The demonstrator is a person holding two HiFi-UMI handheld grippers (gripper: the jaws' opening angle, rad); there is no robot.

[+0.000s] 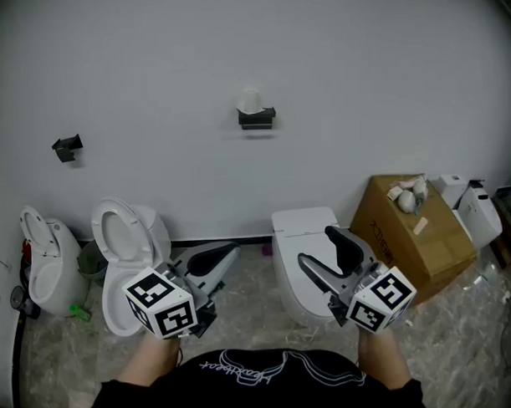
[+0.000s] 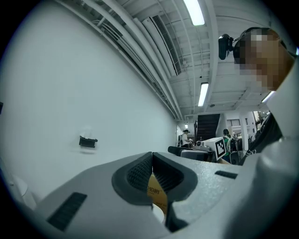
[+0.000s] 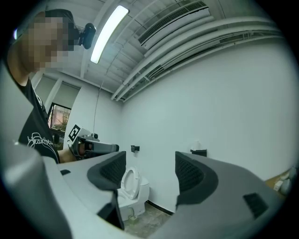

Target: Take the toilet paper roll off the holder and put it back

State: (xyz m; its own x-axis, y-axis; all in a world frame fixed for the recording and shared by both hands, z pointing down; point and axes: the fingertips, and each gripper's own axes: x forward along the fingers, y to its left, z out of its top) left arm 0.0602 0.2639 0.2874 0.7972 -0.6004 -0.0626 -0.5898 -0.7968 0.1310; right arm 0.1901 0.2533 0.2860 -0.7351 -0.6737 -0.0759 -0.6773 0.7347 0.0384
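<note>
The white toilet paper roll sits on a black holder fixed to the white wall, well ahead of both grippers. My left gripper is low at the left, its jaws shut with nothing between them. My right gripper is low at the right, its jaws open and empty. In the left gripper view the holder is small on the wall, left of the closed gripper. In the right gripper view the holder and roll show just above the right jaw of the open gripper.
A toilet with raised seat stands below left, and a closed toilet below right. Another toilet is at the far left. A cardboard box and white jugs stand at the right. A second black fitting hangs on the wall.
</note>
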